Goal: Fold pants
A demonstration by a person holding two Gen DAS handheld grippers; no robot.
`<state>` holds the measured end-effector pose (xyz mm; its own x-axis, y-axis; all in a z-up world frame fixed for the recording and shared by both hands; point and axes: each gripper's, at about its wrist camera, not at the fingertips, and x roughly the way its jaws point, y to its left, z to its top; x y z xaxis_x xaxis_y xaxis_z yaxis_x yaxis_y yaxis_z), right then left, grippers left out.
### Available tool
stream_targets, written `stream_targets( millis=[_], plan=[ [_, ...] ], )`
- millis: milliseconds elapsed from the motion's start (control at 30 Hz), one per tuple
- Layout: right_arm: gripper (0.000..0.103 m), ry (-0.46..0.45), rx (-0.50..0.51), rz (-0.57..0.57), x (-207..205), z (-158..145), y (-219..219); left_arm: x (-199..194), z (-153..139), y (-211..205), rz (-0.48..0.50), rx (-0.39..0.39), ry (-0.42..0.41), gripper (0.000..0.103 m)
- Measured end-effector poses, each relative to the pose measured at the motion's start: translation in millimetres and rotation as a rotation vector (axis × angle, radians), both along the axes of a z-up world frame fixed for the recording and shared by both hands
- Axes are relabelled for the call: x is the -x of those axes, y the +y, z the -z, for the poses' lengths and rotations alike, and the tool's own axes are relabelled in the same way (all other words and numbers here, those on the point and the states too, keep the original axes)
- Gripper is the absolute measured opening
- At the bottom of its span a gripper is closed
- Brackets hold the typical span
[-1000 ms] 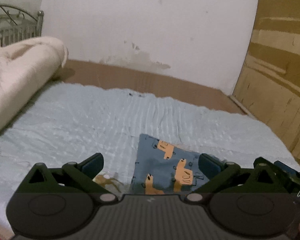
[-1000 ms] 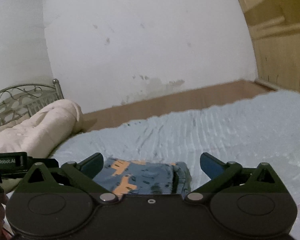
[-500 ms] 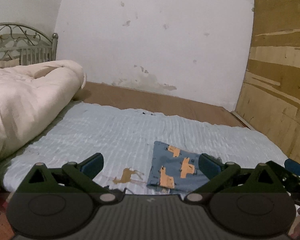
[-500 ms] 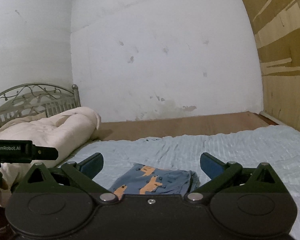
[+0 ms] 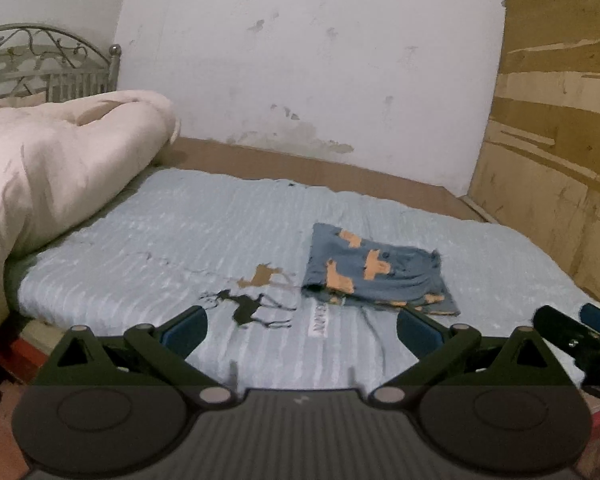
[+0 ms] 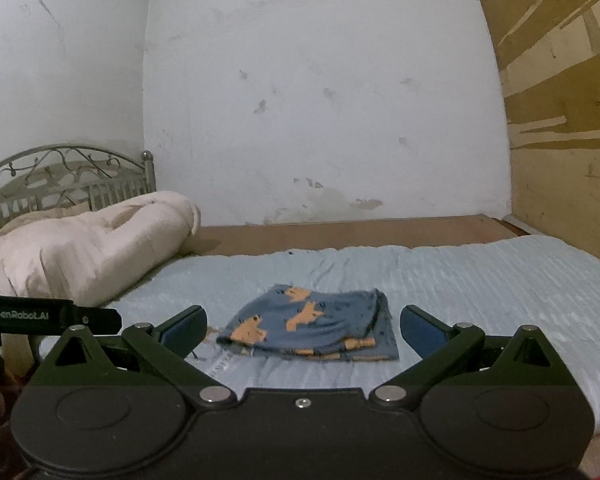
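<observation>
The blue pants (image 5: 374, 270) with orange animal prints lie folded into a small flat stack on the light blue bedsheet (image 5: 204, 232). They also show in the right wrist view (image 6: 312, 326). My left gripper (image 5: 300, 330) is open and empty, held back from the pants near the bed's front edge. My right gripper (image 6: 302, 330) is open and empty, also back from the pants. The tip of the right gripper (image 5: 576, 334) shows at the right of the left wrist view.
A rolled cream duvet (image 5: 60, 168) lies at the bed's left by the metal headboard (image 6: 64, 176). A white wall (image 6: 320, 100) stands behind the bed and a wooden panel (image 5: 556, 160) on the right. Deer prints (image 5: 256, 304) mark the sheet.
Both grippers have pulled back and away from the folded pants, which now lie farther off on the bed. Both stay open and empty.
</observation>
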<state>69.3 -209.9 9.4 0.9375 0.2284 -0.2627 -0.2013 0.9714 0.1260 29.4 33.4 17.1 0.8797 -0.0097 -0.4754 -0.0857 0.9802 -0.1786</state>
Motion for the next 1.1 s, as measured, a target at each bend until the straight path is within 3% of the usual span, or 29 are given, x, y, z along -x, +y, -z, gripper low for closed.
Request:
stream_targets(
  millis=[1100],
  plan=[
    [0.102,0.009,0.015,0.023,8.7,6.6,2.8,7.6,10.1,7.9,-0.036,0.017,0.055,0.102]
  ],
)
